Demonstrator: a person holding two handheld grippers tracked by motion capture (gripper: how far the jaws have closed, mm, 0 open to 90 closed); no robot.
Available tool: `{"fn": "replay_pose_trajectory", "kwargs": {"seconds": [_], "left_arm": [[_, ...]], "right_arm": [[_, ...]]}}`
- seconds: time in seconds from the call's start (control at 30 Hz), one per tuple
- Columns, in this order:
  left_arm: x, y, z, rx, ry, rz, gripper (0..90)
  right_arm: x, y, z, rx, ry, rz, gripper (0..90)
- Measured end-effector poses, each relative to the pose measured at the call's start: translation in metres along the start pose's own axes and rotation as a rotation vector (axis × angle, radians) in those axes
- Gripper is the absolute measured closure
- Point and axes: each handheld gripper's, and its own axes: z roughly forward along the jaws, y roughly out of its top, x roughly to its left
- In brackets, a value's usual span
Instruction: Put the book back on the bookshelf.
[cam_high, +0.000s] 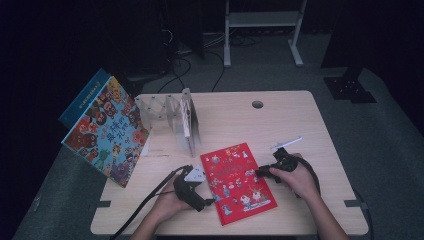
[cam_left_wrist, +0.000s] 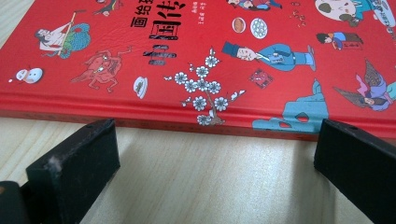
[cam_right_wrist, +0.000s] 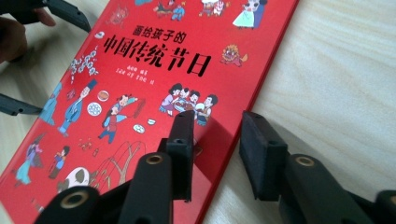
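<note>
Two tools (cam_high: 209, 196) (cam_high: 260, 171) at a red book (cam_high: 237, 182), rack (cam_high: 172, 117) bookless.

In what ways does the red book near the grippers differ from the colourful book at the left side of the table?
The red book lies flat on the table, while the colourful book stands tilted at the table's left edge. The red book has a mostly plain red cover with small figures; the colourful book is crowded with many-coloured figures on orange and blue. The red book lies between the two grippers; the colourful book stands apart from them. Both are closed, illustrated books.
</note>
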Motion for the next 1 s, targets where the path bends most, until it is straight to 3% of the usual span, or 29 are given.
{"fn": "replay_pose_trajectory", "kwargs": {"seconds": [0.23, 0.5, 0.77, 0.8, 0.83, 0.87, 0.9, 1.0], "left_arm": [[0.001, 0.000, 0.000, -0.001, -0.003, 0.003, 0.0], [0.001, 0.000, 0.000, 0.000, -0.007, 0.005, 0.0], [0.001, 0.000, 0.000, 0.000, -0.007, 0.006, 0.0], [0.001, 0.000, 0.000, 0.001, -0.006, 0.006, 0.0], [0.001, 0.000, 0.000, 0.001, -0.006, 0.006, 0.0], [0.001, 0.000, 0.000, 0.000, -0.006, 0.006, 0.0], [0.001, 0.000, 0.000, 0.000, -0.006, 0.006, 0.0], [0.001, 0.000, 0.000, 0.001, -0.006, 0.006, 0.0]], "right_arm": [[-0.005, 0.011, 0.001, 0.080, 0.019, 0.027, 66.6], [-0.009, 0.011, -0.003, 0.065, 0.060, 0.053, 71.1], [-0.010, 0.014, -0.006, 0.092, 0.085, 0.059, 72.5], [-0.009, 0.014, -0.007, 0.091, 0.093, 0.058, 75.8], [-0.009, 0.014, -0.006, 0.083, 0.162, 0.068, 75.1], [-0.006, 0.015, -0.005, 0.095, 0.177, 0.063, 74.8], [-0.002, 0.016, -0.002, 0.109, 0.136, 0.048, 74.0], [-0.002, 0.017, 0.001, 0.113, 0.133, 0.052, 72.1]]}}
